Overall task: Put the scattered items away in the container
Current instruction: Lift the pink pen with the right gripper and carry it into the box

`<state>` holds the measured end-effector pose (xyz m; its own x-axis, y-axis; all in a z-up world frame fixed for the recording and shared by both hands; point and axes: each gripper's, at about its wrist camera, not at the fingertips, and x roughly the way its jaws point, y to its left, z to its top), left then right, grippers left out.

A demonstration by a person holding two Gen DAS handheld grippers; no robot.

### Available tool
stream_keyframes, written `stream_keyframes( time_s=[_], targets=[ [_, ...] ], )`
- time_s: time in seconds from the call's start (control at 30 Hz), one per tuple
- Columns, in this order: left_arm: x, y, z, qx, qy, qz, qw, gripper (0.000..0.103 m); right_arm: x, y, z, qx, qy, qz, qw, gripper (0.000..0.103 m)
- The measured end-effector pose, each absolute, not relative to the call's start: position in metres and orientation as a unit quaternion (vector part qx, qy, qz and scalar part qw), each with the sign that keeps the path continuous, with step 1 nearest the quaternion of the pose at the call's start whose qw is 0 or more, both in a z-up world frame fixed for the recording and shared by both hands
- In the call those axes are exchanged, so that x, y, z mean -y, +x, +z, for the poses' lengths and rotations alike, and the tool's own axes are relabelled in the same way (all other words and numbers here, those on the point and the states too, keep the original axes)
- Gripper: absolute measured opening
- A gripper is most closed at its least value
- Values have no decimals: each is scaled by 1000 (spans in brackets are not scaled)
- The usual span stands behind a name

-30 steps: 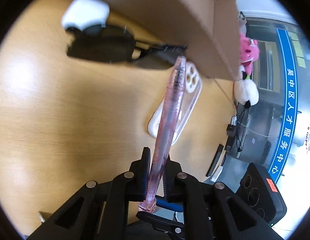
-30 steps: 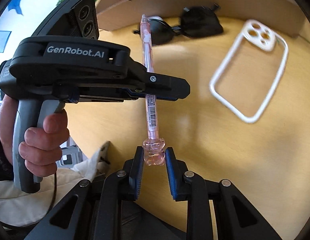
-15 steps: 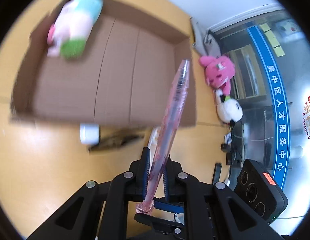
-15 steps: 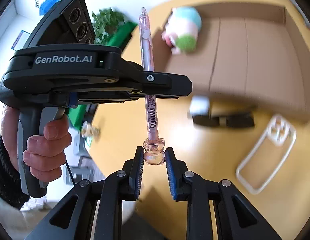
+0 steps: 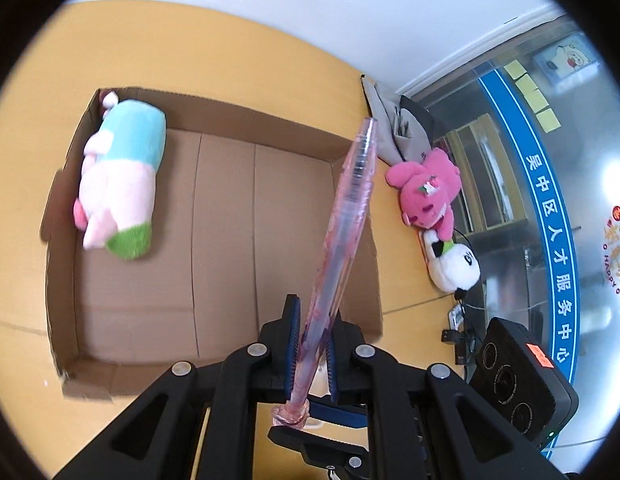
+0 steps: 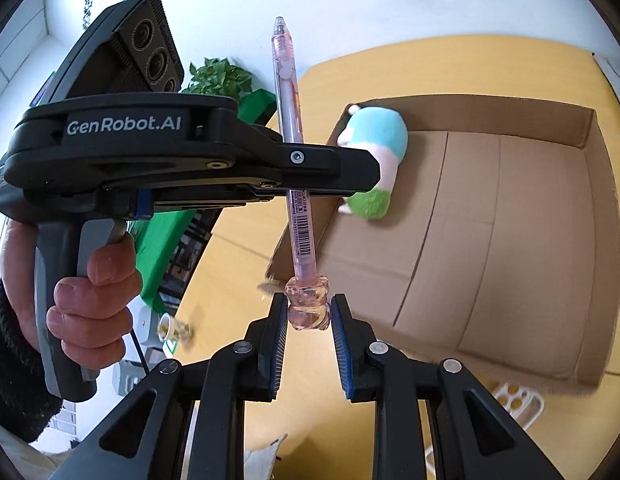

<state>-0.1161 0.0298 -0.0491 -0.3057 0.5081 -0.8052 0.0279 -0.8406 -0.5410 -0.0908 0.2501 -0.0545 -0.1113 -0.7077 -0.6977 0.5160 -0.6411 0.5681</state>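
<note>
A clear pink pen [image 5: 341,236] with a bear-shaped cap is held by both grippers above the open cardboard box [image 5: 226,240]. My left gripper [image 5: 313,336] is shut on the pen's lower shaft. My right gripper [image 6: 308,312] is shut on the pen's bear cap [image 6: 308,304]; the pen [image 6: 294,160] stands upright in that view and the left gripper [image 6: 190,160] crosses it. A pastel plush toy [image 5: 118,180] lies in the box's far left corner, and shows in the right wrist view [image 6: 373,152] too.
A pink plush [image 5: 425,188] and a white plush [image 5: 453,264] lie on the table right of the box. A white phone case [image 6: 517,396] lies in front of the box [image 6: 489,240]. A green plant [image 6: 218,76] stands beyond the table's far edge.
Both grippers lifted the pen from low over the table up and over the box. The sunglasses and phone case dropped out of the left view; the box interior now fills it.
</note>
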Motion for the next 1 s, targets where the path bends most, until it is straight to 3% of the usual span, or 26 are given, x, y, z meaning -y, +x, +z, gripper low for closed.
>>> stream_keyframes(
  time_s=[0.3, 0.63, 1.0],
  targets=[
    [-15, -187, -93, 234, -587, 758, 161, 11, -237, -142, -79, 98, 551, -732, 389, 24],
    [4, -258, -164, 224, -620, 739, 136, 10, -206, -214, -144, 108, 589, -713, 364, 24],
    [-4, -283, -219, 208, -649, 723, 116, 9, -213, -220, -186, 107, 619, -707, 324, 24]
  ],
)
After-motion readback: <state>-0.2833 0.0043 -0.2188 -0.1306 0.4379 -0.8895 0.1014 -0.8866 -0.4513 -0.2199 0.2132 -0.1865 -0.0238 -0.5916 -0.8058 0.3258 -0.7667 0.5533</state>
